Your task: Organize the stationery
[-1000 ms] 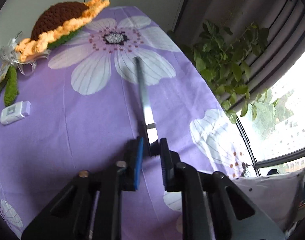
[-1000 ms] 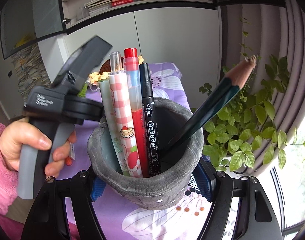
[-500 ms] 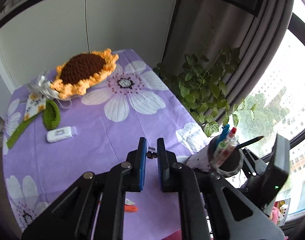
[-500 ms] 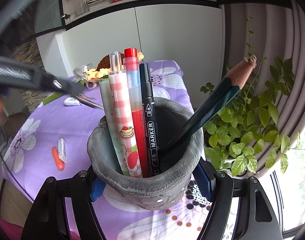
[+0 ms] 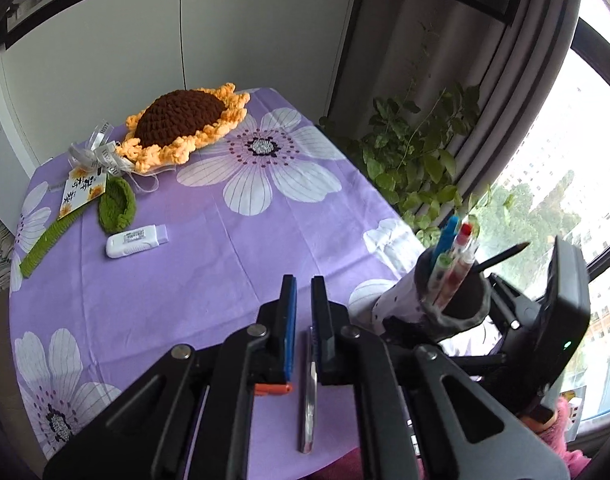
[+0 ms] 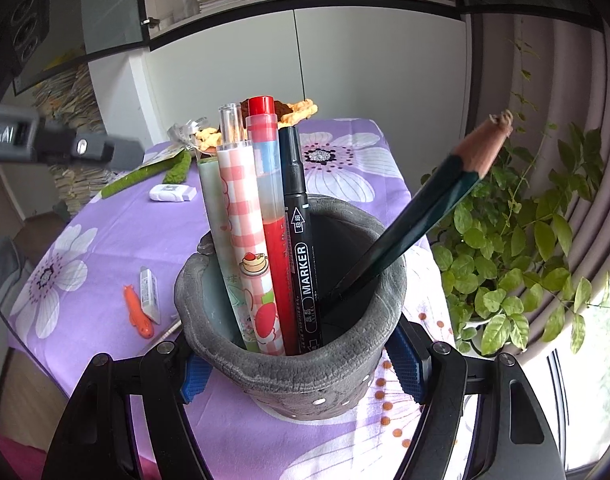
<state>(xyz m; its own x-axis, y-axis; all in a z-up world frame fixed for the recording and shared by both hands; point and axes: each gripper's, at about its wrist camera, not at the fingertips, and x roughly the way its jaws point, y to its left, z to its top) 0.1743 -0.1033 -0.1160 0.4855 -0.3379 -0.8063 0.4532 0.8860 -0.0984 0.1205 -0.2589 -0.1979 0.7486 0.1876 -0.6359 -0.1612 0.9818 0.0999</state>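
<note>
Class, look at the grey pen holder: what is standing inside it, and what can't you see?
Inside the grey pen holder: a checked pen, red pen, black marker and a leaning dark pencil. Their lower ends and the holder's bottom are hidden.

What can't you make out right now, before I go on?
- Left wrist view: the silver strip's upper end is lost between the left gripper's fingers, so held or released is unclear.
- Left wrist view: the orange item is mostly behind a finger.
- Right wrist view: the pen holder wall hides the pens' lower ends.
</note>
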